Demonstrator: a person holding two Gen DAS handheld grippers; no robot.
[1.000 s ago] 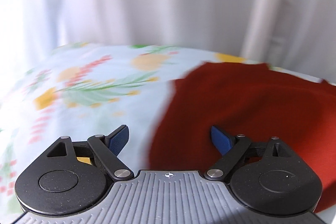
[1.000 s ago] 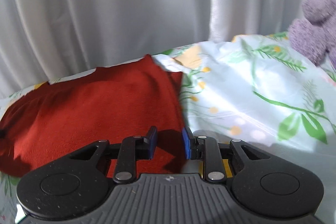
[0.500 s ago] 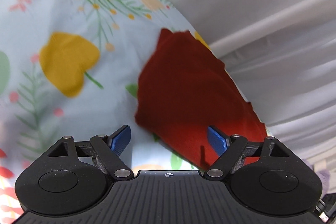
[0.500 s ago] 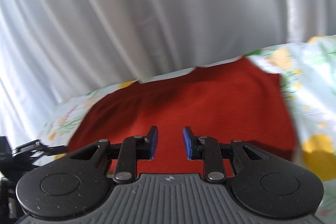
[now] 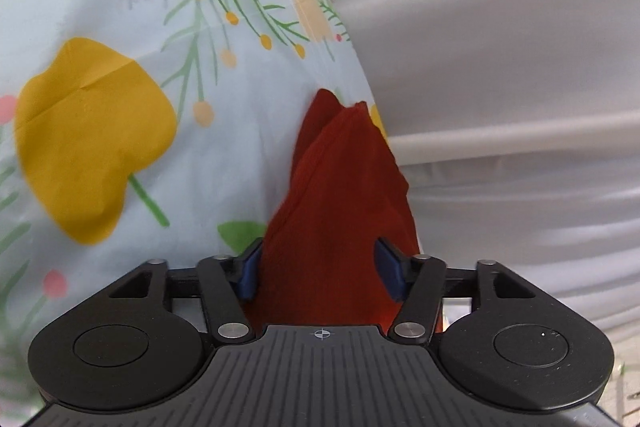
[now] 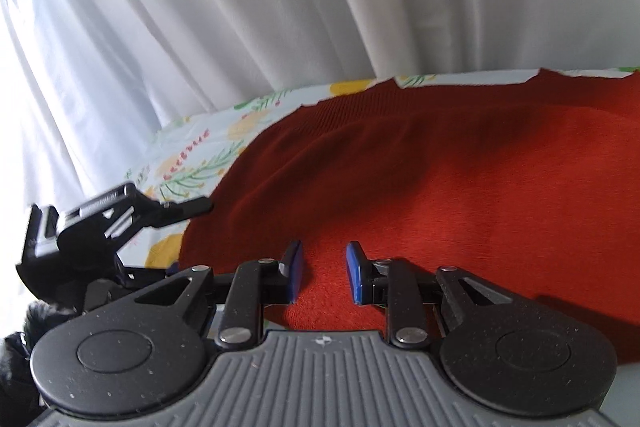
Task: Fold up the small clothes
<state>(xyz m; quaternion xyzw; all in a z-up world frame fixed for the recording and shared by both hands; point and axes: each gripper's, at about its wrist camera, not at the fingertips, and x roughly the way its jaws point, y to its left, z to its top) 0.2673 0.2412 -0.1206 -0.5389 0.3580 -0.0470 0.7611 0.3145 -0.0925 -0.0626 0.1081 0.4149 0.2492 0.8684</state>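
L gripper (image 5: 320, 269) has its jaws about half apart; they have just been closing, w/ the near end of the red garment (image 5: 340, 211) standing between the blue pads (image 5: 250, 271). The left pad sits at the cloth's edge and the right pad looks to be on or just beside its other side, but can't tell if they press it yet. In the left wrist view the garment is seen edge-on along a fold, two layers showing at its far tip, running from the gripper away toward the far edge of the floral sheet (image 5: 120, 67). White curtain (image 5: 500, 67) fills the right side of that view. R gripper (image 6: 322, 273) hovers over the garment (image 6: 440, 187), jaws a narrow gap apart w/ nothing between the pads (image 6: 354, 275); red cloth lies flat below and beyond them. From the right wrist view the garment spreads wide across the sheet (image 6: 192, 163), ribbed hem along its far edge, near the curtain (image 6: 240, 7). The L gripper (image 6: 120, 219) shows at that view's left, at the garment's left end, partly hidden behind the R gripper's body.
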